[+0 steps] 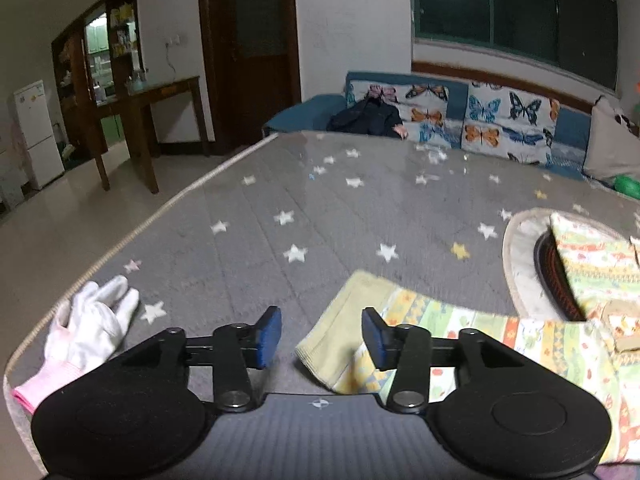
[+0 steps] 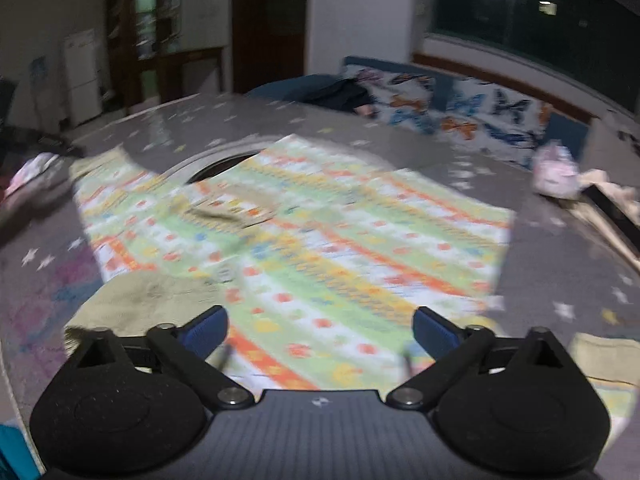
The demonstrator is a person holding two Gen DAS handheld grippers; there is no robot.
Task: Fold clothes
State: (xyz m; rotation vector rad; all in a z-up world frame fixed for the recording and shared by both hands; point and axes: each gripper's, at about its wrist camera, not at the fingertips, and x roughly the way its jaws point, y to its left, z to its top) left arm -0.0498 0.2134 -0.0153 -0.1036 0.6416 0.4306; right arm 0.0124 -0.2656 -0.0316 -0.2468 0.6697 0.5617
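Note:
A striped child's garment (image 2: 320, 240) in green, orange and yellow lies spread flat on the grey star-print table cover (image 1: 320, 208). Its pale yellow cuff (image 1: 340, 336) lies just in front of my left gripper (image 1: 322, 338), which is open with nothing between its blue pads. In the blurred right wrist view my right gripper (image 2: 320, 334) hovers open over the garment's near hem, with another yellowish cuff (image 2: 152, 300) at its left. The garment partly covers a round opening (image 1: 556, 276) in the table.
A white glove (image 1: 88, 324) lies at the table's near left edge. A sofa with butterfly cushions (image 1: 480, 116) and dark clothing (image 1: 368, 116) stands behind the table. A wooden side table (image 1: 156, 96) and a white fridge (image 1: 36, 132) stand at left. A pink bundle (image 2: 556, 172) lies at far right.

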